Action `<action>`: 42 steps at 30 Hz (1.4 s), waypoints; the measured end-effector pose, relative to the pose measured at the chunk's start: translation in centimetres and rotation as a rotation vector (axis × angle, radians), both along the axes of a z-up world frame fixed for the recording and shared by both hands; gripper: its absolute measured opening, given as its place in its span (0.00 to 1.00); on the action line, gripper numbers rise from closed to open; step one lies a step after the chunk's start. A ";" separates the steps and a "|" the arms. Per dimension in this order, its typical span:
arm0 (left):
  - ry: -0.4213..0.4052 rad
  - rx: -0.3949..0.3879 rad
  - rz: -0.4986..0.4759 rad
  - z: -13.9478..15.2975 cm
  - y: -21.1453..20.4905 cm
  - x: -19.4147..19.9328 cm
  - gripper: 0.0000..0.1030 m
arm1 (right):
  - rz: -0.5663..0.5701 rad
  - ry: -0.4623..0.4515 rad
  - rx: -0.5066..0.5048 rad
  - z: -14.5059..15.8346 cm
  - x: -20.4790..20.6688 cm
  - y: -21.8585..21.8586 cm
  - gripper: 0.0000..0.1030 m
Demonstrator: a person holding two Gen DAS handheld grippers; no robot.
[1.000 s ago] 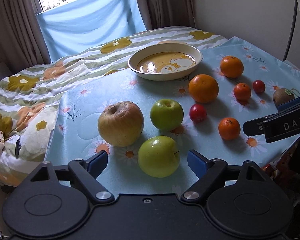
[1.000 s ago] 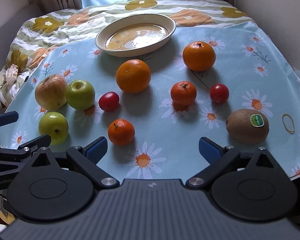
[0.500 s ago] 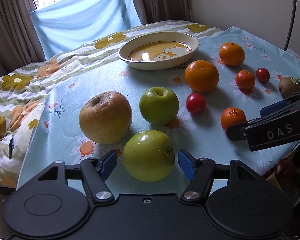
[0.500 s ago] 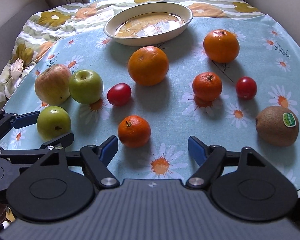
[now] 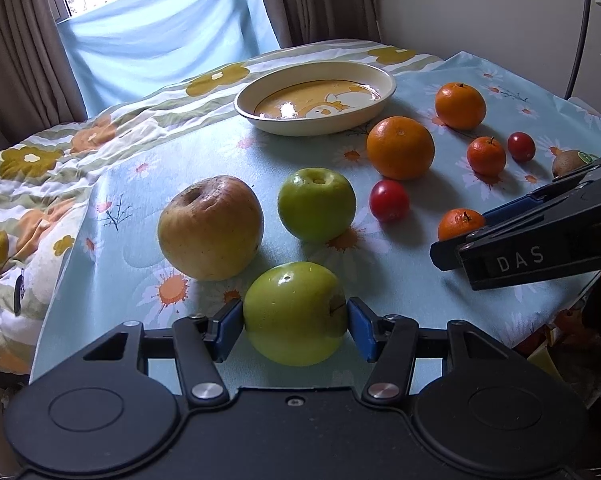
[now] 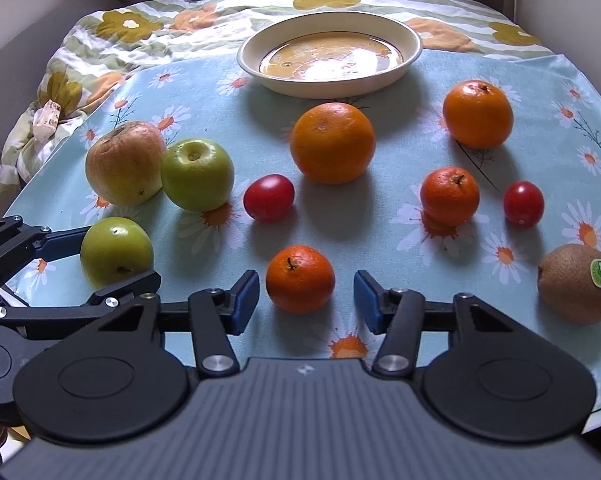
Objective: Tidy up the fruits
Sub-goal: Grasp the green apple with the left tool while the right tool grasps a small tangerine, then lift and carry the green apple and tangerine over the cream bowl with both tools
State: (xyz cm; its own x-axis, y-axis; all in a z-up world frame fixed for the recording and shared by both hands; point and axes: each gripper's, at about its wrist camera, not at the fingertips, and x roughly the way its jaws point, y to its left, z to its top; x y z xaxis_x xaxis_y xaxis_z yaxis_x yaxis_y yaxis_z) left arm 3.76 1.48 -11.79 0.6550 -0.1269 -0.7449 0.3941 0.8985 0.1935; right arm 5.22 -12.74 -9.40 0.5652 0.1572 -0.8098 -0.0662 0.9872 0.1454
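The near green apple point(image 5: 295, 314) sits at the front-left edge of the worktop point(image 5: 412, 248), on the daisy cloth, and my left gripper point(image 5: 295, 322) has its blue pads pressed to either side of it, jaws closed on the fruit though it seems not yet lifted. Just beyond it stand a brownish apple point(image 5: 210, 227) and a second green apple point(image 5: 316, 204), close enough that a careless lift could knock them rolling. My right gripper point(image 6: 306, 300) has its jaws open around a small mandarin point(image 6: 300, 278), a gap showing on each side, nothing gripped. Further out lie two red tomatoes, two large oranges point(image 6: 332, 142), another mandarin and a kiwi point(image 6: 576, 284), with the cream dish point(image 6: 330, 58) at the back. The risks, as I judge them: the apple's round, waxy skin may slip from the pads if I tilt, and it lies near the edge, so a drop could send it off. My two grippers are also close together and may collide.
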 end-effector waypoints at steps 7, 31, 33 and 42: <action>0.005 -0.004 0.026 0.1 0.2 -0.2 0.59 | 0.019 -0.016 -0.007 0.3 0.3 0.2 0.50; -0.127 -0.102 0.231 11.0 -2.5 -0.1 0.59 | 0.179 -0.163 -0.038 11.8 2.0 -4.6 0.49; -0.138 -0.129 0.254 12.1 -2.7 0.5 0.59 | 0.187 -0.179 -0.033 13.1 2.6 -5.4 0.49; -0.191 -0.193 0.242 15.1 -3.9 5.7 0.59 | 0.150 -0.191 0.010 16.2 8.0 -8.2 0.49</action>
State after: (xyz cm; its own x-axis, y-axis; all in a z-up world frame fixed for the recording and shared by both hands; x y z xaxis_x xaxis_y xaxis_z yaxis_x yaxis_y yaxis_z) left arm 9.47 -2.42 3.35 0.8084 -0.0774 -0.5835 0.1383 0.9885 0.0605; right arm 13.17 -20.99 6.76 0.6780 0.2582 -0.6882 -0.2391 0.9628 0.1257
